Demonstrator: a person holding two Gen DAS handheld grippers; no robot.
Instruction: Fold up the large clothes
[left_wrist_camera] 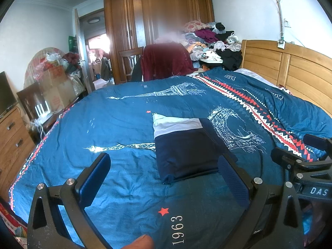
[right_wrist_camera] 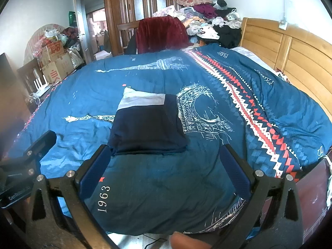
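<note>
A folded garment, dark navy with a pale grey-white band at its far end, lies flat on the blue bedspread. In the right wrist view the same garment sits just beyond the fingers. My left gripper hovers open over the bedspread, its right finger near the garment's near right corner, nothing between the fingers. My right gripper is open too, short of the garment's near edge, holding nothing. The right gripper's body shows at the right edge of the left wrist view, the left gripper's body at the left of the right wrist view.
A wooden headboard bounds the bed on the right. A heap of clothes and a chair draped in dark red cloth stand behind the bed, before a wardrobe. Cardboard boxes and a dresser line the left side.
</note>
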